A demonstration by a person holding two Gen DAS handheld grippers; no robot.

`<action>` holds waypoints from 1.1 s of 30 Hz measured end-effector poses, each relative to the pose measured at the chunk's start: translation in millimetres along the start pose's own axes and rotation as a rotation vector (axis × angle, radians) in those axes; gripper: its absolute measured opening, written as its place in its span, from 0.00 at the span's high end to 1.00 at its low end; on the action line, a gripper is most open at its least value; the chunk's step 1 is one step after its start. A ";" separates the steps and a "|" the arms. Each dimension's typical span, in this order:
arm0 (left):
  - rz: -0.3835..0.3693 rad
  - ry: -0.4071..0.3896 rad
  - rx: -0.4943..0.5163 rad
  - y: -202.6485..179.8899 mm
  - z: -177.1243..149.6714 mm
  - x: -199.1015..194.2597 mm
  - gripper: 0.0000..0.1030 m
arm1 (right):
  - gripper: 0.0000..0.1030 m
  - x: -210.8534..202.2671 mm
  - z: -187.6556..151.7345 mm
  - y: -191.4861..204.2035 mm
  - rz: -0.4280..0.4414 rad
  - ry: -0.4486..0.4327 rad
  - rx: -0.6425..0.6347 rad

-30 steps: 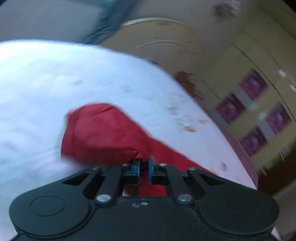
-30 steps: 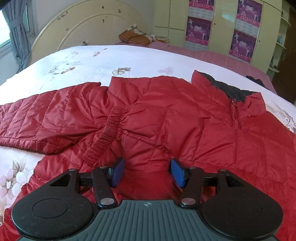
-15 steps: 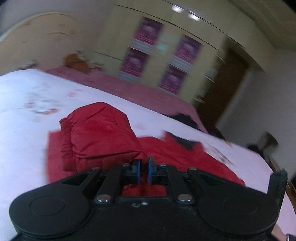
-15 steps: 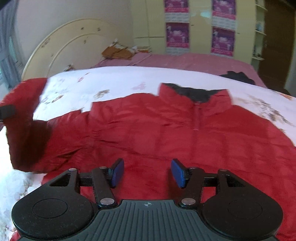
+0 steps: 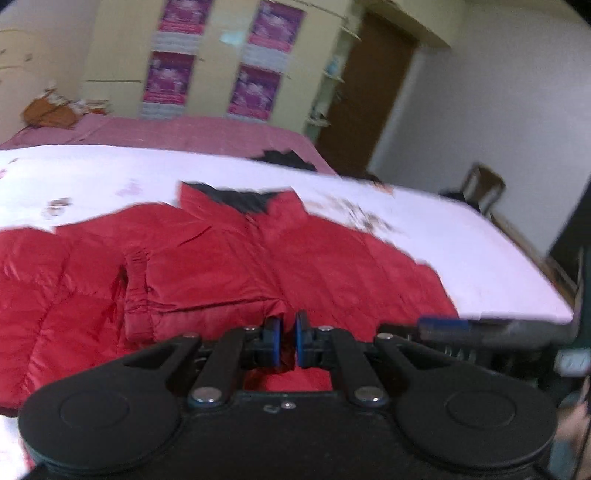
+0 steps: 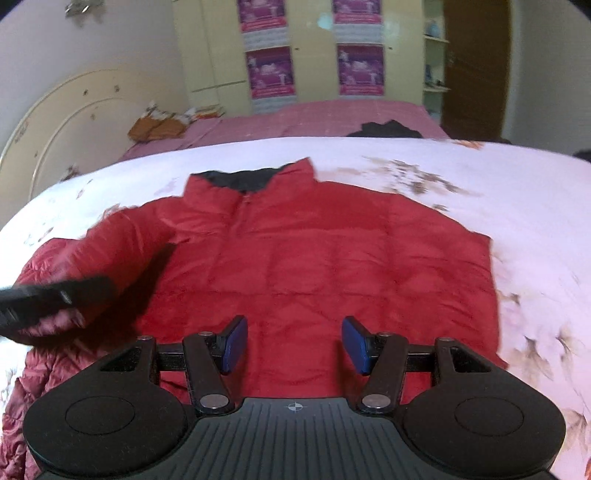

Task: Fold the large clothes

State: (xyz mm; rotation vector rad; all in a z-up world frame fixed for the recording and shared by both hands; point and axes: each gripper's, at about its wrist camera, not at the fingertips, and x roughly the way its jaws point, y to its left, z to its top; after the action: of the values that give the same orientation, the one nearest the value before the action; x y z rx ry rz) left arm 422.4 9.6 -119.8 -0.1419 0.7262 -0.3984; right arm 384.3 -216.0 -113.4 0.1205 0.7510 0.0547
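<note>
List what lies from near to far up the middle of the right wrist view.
right hand-held gripper → red jacket → its dark collar lining → white floral bedspread → pink sheet → wardrobe with purple posters.

bed (image 6: 517,206): white floral sheet | headboard (image 6: 55,122): cream, 10 o'clock | wardrobe (image 6: 314,22): yellow, purple posters, 12 o'clock | door (image 6: 476,66): brown, 1 o'clock

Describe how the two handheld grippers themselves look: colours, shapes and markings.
Both are matte black. The left gripper has a smooth body with two round discs, angled linkage arms on silver rivets, and blue pads. The right gripper is built alike, but its grey centre plate is ribbed and bears a small crosshair mark; its blue pads are larger and rectangular. No cables or sleeves show.
</note>
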 end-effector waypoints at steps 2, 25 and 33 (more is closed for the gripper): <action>0.010 0.057 0.051 -10.1 -5.4 12.0 0.87 | 0.45 -4.9 0.1 -4.9 -0.002 -0.003 0.008; 0.452 0.022 -0.130 97.1 -48.4 -109.1 0.24 | 0.04 9.8 5.6 124.0 0.252 -0.073 -0.322; 0.547 0.053 -0.100 118.3 -51.8 -70.3 0.36 | 0.05 52.9 -11.8 183.0 0.194 -0.042 -0.531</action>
State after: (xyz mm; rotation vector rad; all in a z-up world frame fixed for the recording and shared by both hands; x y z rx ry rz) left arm 376.2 146.7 -145.9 -0.0231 0.8045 0.1570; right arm 413.6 -28.6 -134.2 -0.3110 0.6596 0.4312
